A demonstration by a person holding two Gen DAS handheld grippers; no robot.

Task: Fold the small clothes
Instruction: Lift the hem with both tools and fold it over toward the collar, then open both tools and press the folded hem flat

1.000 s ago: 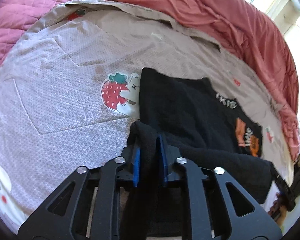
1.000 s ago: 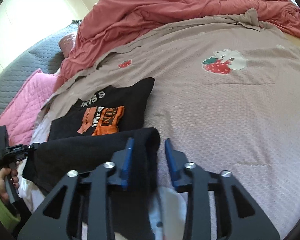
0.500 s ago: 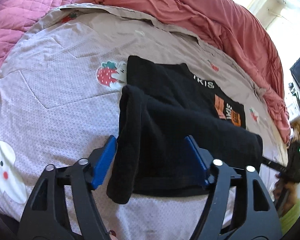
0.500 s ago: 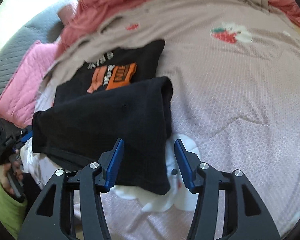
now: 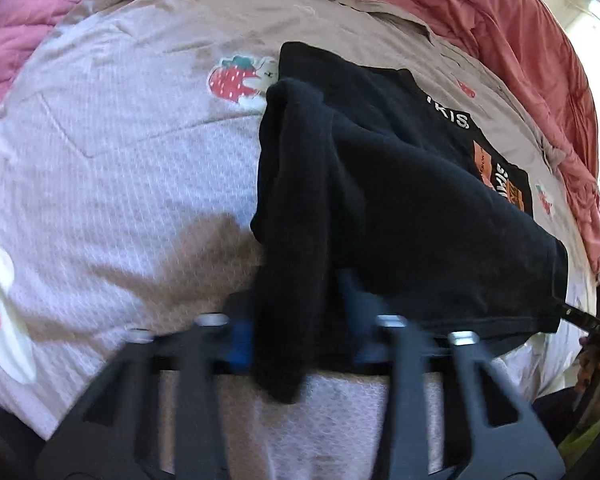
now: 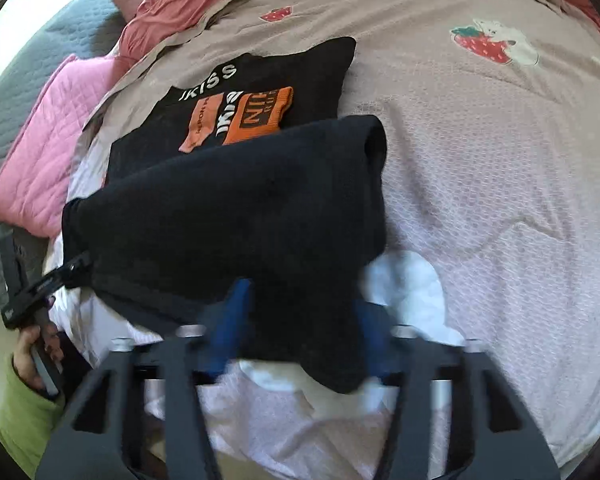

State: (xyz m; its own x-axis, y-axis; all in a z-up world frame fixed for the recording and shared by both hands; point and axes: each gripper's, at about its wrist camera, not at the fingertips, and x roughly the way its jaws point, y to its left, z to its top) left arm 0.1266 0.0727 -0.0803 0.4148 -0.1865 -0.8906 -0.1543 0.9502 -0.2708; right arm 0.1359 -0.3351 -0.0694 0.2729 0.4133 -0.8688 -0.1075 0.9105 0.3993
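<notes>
A black garment (image 5: 400, 200) is stretched above the bed between the two grippers, sagging in the middle. Its left end hangs as a thick fold between the blurred blue pads (image 5: 242, 340) of my left gripper (image 5: 298, 342), whose jaws are closing around it without a clear pinch. In the right wrist view the same garment (image 6: 228, 216) drapes over my right gripper (image 6: 306, 336). Its jaws also stand wide and are closing on the hanging edge. Behind it lies a folded black T-shirt (image 6: 252, 120) with orange and white print.
The bed cover (image 5: 100, 160) is pale with strawberry and bear prints. A red duvet (image 5: 500, 20) is heaped along the far side. A pink pillow (image 6: 40, 140) lies at the left. A hand in a green sleeve (image 6: 32, 356) shows at the bed's edge.
Both grippers let go of the black garment and opened wide. Now the left jaws have narrowed around a hanging fold, and both views have shifted closer over the garment.
</notes>
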